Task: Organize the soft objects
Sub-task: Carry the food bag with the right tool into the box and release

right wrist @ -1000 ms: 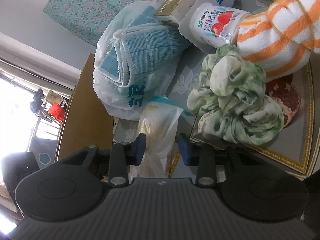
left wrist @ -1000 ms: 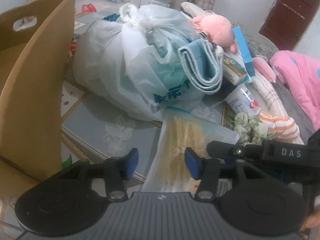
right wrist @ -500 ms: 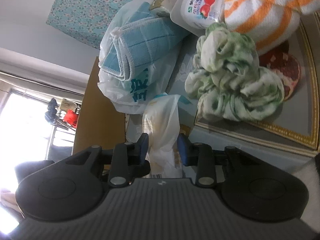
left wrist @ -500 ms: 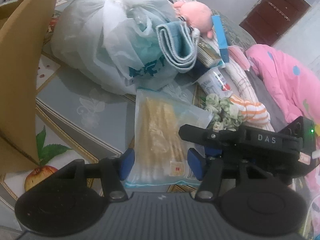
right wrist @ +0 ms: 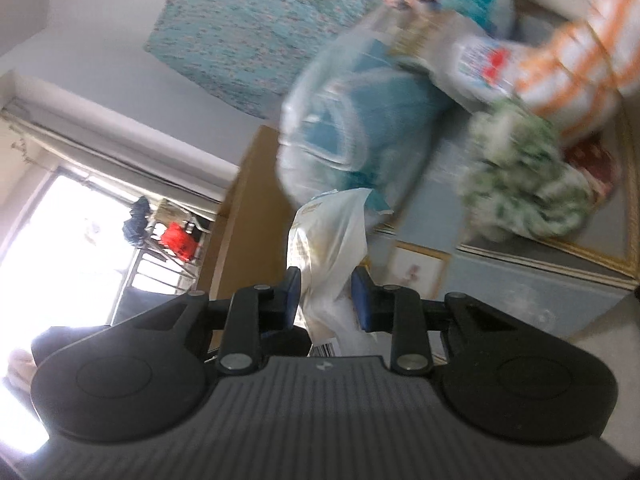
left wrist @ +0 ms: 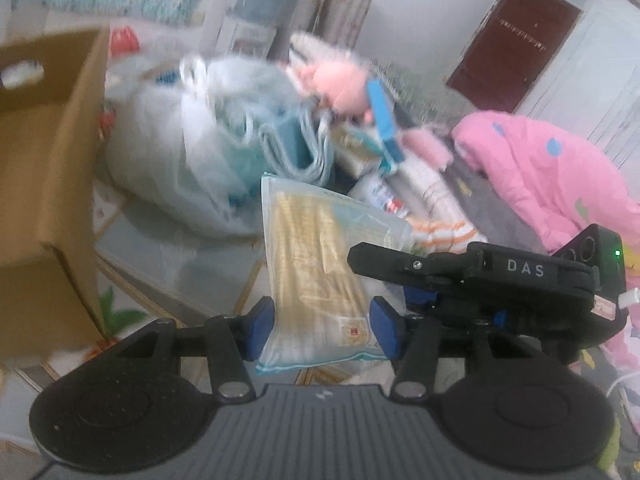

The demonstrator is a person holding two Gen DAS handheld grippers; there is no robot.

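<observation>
clear packet (left wrist: 316, 272) lengthwise away from left gripper (left wrist: 322, 326), pinched in right gripper (right wrist: 326, 298), left's grip unclear

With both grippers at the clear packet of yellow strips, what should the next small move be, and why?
Probably carry the packet over to the open cardboard box. The right gripper, whose jaws have just been closing, pinches its edge; the left gripper straddles its near end, and the box stands just left of it.

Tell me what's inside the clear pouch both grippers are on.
Through the clear pouch: a flat yellowish stack and a printed label near its bottom edge. What the stack is, blur hides.
</observation>
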